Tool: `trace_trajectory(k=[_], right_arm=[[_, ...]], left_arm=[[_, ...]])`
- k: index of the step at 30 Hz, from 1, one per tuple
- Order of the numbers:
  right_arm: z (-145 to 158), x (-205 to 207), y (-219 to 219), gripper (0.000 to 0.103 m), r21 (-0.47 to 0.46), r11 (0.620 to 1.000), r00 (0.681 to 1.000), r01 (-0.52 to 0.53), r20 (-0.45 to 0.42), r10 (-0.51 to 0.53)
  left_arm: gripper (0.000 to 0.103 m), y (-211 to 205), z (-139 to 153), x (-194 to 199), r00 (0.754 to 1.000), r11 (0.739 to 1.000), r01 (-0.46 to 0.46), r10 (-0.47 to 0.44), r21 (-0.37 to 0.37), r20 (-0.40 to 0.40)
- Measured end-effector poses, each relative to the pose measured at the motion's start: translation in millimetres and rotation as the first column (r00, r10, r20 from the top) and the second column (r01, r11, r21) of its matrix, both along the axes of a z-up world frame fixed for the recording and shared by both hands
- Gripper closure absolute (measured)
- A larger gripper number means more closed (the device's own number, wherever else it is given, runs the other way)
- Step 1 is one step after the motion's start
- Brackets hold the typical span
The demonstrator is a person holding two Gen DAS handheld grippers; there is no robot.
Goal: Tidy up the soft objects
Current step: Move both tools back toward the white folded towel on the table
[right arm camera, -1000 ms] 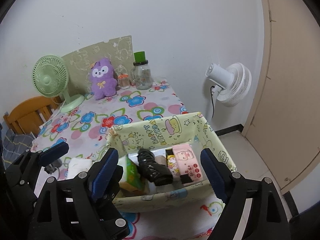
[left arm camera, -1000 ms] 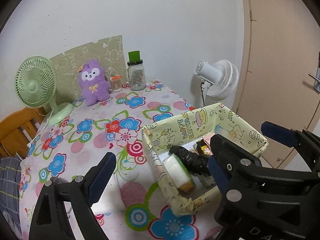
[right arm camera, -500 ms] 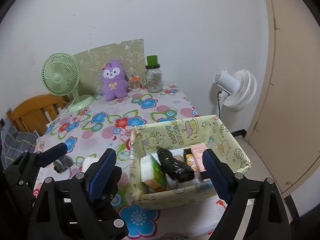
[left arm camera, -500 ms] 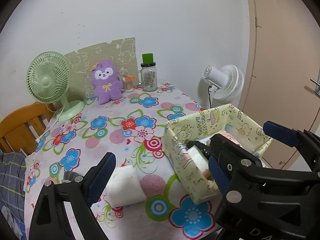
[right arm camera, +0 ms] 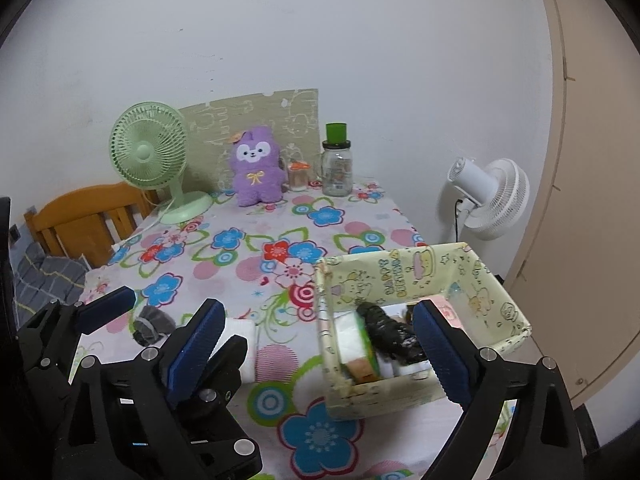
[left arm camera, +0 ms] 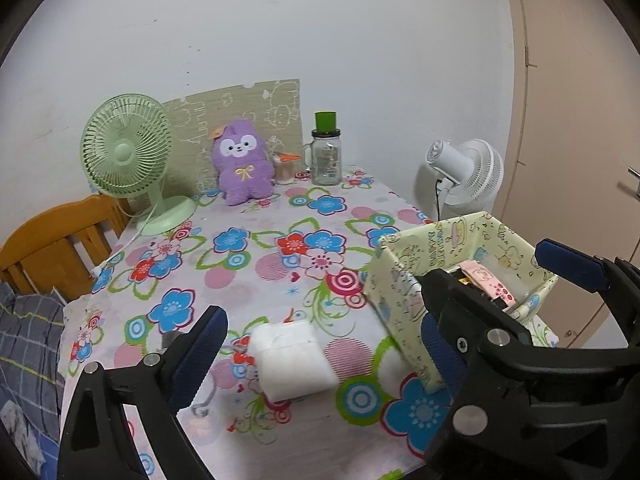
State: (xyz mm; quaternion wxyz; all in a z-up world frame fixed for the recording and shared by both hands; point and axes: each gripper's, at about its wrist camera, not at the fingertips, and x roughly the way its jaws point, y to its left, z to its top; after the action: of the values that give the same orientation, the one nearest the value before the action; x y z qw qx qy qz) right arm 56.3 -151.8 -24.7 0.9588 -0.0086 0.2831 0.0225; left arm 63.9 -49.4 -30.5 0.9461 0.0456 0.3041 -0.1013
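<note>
A white folded cloth lies on the floral tablecloth near the front edge, between my left gripper's open fingers; the right wrist view shows a corner of it. A small grey bundle lies left of it. A purple plush toy sits at the back against a board. A yellow patterned fabric box at the right holds a black bundle, tissue packs and a pink packet. My left gripper is open and empty. My right gripper is open and empty in front of the box.
A green desk fan stands back left. A glass jar with a green lid and a small cup stand beside the plush. A white fan and a door are right of the table. A wooden chair is at the left.
Both grippers have pulled back and left from the box. The white cloth has come into full view between the left gripper's fingers. Both stay open.
</note>
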Motion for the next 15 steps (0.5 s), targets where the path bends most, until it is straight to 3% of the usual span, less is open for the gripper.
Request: trace_trajectory(k=[15], right_arm=[[-5.9, -3.3, 37.4, 0.0, -0.006, 1.0, 0.999, -0.031, 0.01, 0.031]], left_arm=[[0.0, 37.5, -3.8, -8.9, 0.999, 0.999, -0.043, 0.043, 0.009, 0.008]])
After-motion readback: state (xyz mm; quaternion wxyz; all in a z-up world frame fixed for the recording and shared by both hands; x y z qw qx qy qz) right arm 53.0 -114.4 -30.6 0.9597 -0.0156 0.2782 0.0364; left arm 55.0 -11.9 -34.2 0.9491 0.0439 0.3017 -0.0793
